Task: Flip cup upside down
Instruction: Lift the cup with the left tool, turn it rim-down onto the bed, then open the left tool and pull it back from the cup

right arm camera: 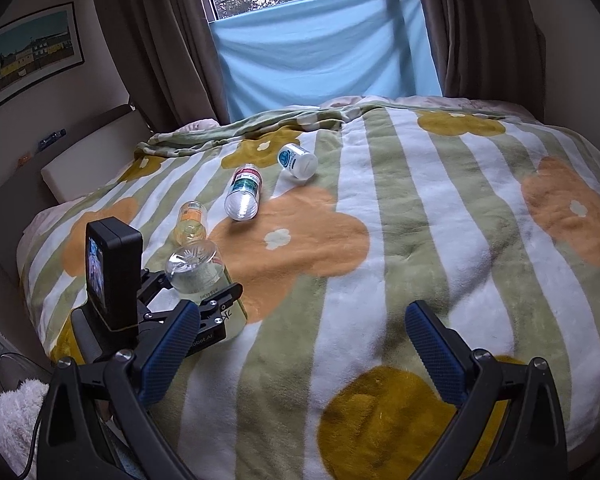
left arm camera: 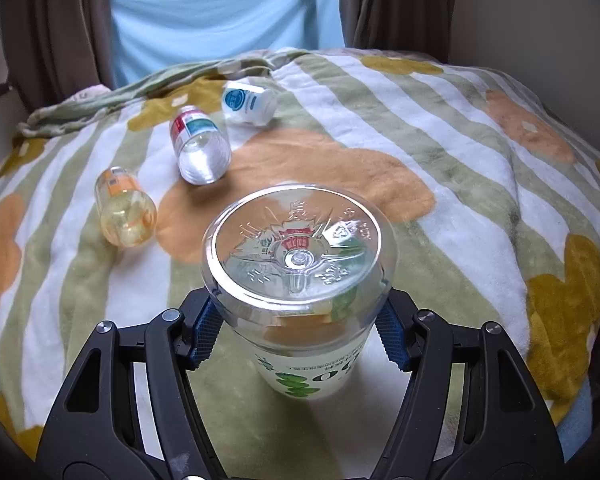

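Between left claw pads: cup [left arm camera: 300,280], clear plastic, clamped on both flanks by the left gripper [left arm camera: 298,332]; blue ribbed pads [left arm camera: 206,334] press its sidewall just under the base.
Cup orientation: inverted. Embossed base faces up and slightly toward the camera; printed band and mouth end point down toward the blanket [left arm camera: 440,184]. Print reads upside down.
Cup long axis: near vertical, crossing the line between the two pads at about a right angle.
Cup contact with blanket: cannot tell; mouth rim is hidden behind the body in the left wrist view and behind the claw in the right wrist view [right arm camera: 194,268].
Left claw, seen from right: sits to the left of and ahead of the right gripper [right arm camera: 302,344], camera block on top.
Right claw: pads spread wide, nothing between them, only blanket beyond.
Ahead-left of left claw: yellow-tinted bottle [left arm camera: 125,208] on its side.
Further ahead: clear bottle with red and green label [left arm camera: 200,148], on its side, base toward camera.
Farthest ahead: white bottle with blue label [left arm camera: 247,103], tipped over.
Background: blue cloth [right arm camera: 324,52] across the window, brown curtains [right arm camera: 152,40] either side.
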